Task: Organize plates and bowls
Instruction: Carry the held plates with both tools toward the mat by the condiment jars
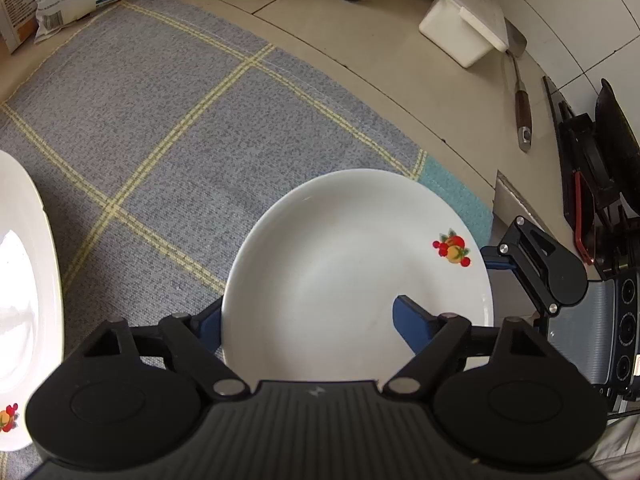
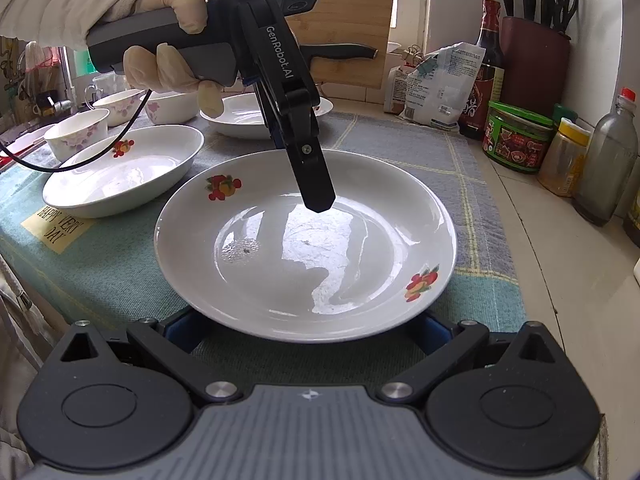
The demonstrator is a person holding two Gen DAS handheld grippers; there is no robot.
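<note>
A white plate with fruit prints (image 1: 352,264) (image 2: 304,240) lies on the checked cloth. My left gripper (image 1: 308,324) is open astride its near rim: one blue finger (image 1: 412,324) sits over the plate's inside, the other (image 1: 208,324) outside the rim. In the right wrist view it reaches down from above (image 2: 312,176). My right gripper (image 2: 304,332) is open at the plate's other edge, its fingers low beside and under the rim; it shows in the left wrist view (image 1: 532,264). A second fruit-print plate (image 2: 124,168) (image 1: 24,300) lies to the left.
A third plate (image 2: 248,116) and several flowered bowls (image 2: 76,132) stand at the back left. Jars, bottles (image 2: 516,136), bags and a knife block (image 2: 532,60) line the right counter. A white box (image 1: 464,20) and a spatula (image 1: 520,96) lie beyond the cloth.
</note>
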